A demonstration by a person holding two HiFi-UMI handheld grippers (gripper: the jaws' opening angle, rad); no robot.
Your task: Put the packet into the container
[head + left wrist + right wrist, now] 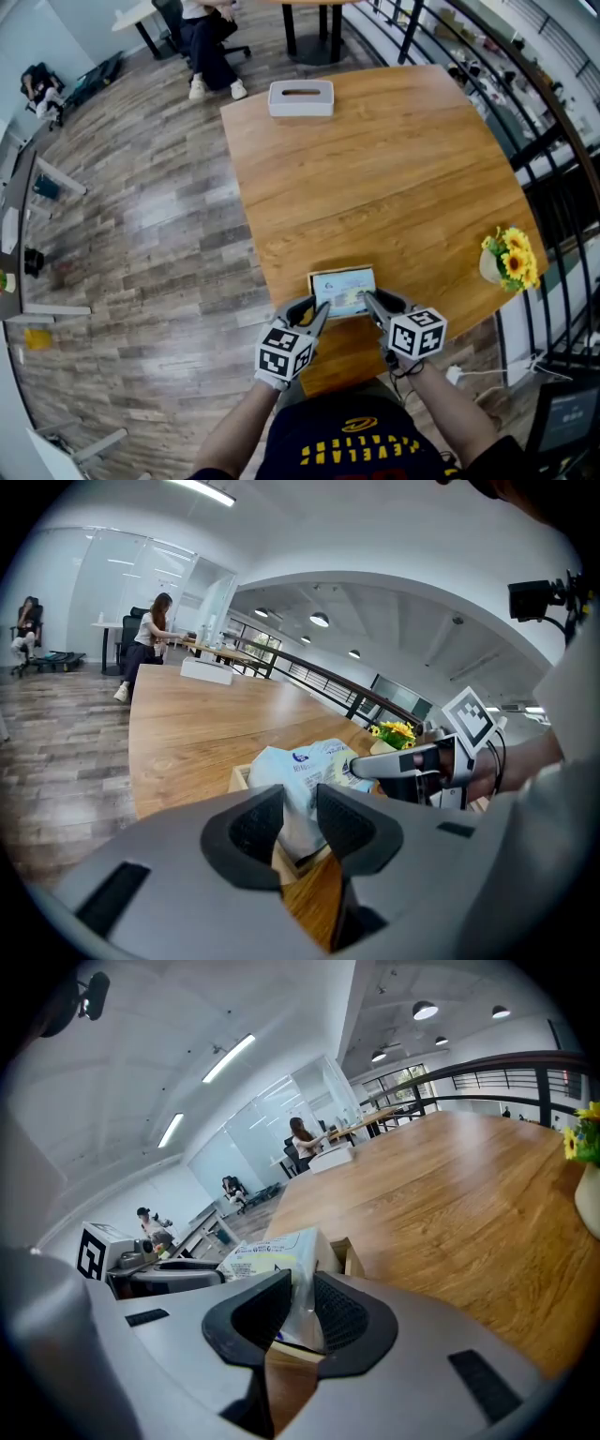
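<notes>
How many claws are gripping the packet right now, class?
2. The left claw pinches the left end of the packet and the right claw its right end, at the wooden container near the front edge of the table. Neither is hidden.

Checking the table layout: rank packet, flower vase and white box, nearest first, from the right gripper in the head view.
1. packet, pinched in the right gripper, at the near edge.
2. flower vase, at the table's right edge.
3. white box, at the far end.

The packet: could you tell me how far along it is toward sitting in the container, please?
Done: the packet is already at the wooden container, partly above its rim. In hand: left gripper and right gripper each pinch one end. Left: seat it fully, then release.
</notes>
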